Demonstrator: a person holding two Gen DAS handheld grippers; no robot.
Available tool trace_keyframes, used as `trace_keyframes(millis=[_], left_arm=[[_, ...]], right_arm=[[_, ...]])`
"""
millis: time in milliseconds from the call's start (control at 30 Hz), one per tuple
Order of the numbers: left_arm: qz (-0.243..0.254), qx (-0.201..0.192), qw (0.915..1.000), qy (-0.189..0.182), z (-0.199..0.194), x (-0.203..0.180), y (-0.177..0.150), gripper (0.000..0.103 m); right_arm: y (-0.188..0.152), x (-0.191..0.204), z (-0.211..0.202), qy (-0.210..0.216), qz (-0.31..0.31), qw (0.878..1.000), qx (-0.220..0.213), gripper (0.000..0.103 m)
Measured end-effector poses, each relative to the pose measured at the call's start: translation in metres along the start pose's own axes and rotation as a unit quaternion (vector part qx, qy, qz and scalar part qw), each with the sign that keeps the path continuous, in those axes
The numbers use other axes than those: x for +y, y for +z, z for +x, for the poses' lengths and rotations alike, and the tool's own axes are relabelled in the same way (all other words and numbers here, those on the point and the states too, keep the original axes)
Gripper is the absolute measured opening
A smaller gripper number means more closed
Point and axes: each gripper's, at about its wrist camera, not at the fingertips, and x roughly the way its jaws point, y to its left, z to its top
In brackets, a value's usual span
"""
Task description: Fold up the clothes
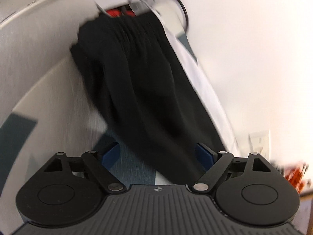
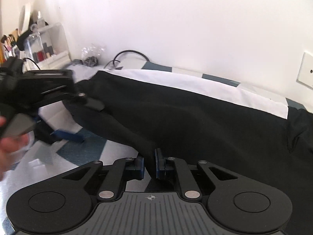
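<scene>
A black garment (image 2: 195,121) lies spread over a white sheet (image 2: 205,86) on a bed cover of teal and white patches (image 2: 82,150). My right gripper (image 2: 149,164) is shut on a pinched fold of the garment's near edge, with the blue pads pressing the cloth from both sides. In the left wrist view the same black garment (image 1: 137,78) runs away from the camera and its near end lies between the wide-apart blue fingers (image 1: 111,153) of my open left gripper (image 1: 157,152). The pads do not press on it. The right wrist view shows that left gripper's blue finger (image 2: 67,135) at the garment's left end, held by a hand (image 2: 9,148).
A clear shelf with bottles and brushes (image 2: 49,45) stands at the bed's far left by the wall. A black cable (image 2: 131,53) and a crumpled plastic bag (image 2: 93,52) lie at the bed's far edge. A wall plate (image 2: 307,70) is on the right.
</scene>
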Motion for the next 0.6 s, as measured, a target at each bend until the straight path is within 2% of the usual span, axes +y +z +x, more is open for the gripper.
trace_keyframes(millis=[67,100,167,200,300,367,400,467,500,533,567,600], left_arm=[[-0.022,-0.022,0.9995,-0.009,0.002,0.004,0.007,0.082],[-0.022,-0.036,0.9991,-0.004,0.003,0.004,0.009,0.077],[-0.018,-0.063,0.9978,0.009,0.004,0.004,0.012,0.047],[-0.008,-0.069,0.9974,0.020,0.002,0.001,0.013,0.008],[0.022,-0.088,0.9945,0.052,-0.004,-0.008,0.016,0.009],[0.067,-0.098,0.9912,0.059,-0.016,-0.021,0.019,0.009],[0.089,-0.105,0.9886,0.061,-0.022,-0.028,0.020,0.009],[0.127,-0.125,0.9817,0.067,-0.039,-0.033,0.015,0.009],[0.141,-0.140,0.9772,0.075,-0.047,-0.037,0.013,0.009],[0.154,-0.153,0.9727,0.083,-0.053,-0.040,0.012,0.009],[0.163,-0.163,0.9690,0.090,-0.058,-0.042,0.011,0.009],[0.163,-0.169,0.9674,0.095,-0.061,-0.041,0.012,0.009]], right_arm=[[-0.002,-0.004,-0.004,0.006,0.003,1.000,-0.004,0.009],[-0.001,-0.004,-0.004,0.008,0.007,1.000,-0.006,0.009],[0.000,-0.005,-0.005,0.013,0.018,1.000,-0.010,0.009],[0.000,-0.009,-0.007,0.015,0.022,1.000,-0.009,0.009],[-0.002,-0.013,-0.008,0.022,0.030,0.999,0.011,0.012],[-0.008,-0.019,-0.020,0.012,0.035,0.999,0.022,0.033],[-0.013,-0.023,-0.030,0.005,0.040,0.999,0.020,0.039],[-0.031,-0.047,-0.060,-0.041,0.090,0.995,0.010,0.060],[-0.041,-0.062,-0.076,-0.071,0.127,0.989,0.009,0.065],[-0.050,-0.077,-0.092,-0.100,0.163,0.982,0.008,0.077],[-0.064,-0.098,-0.109,-0.132,0.222,0.966,0.012,0.084],[-0.079,-0.116,-0.126,-0.157,0.275,0.949,0.010,0.085]])
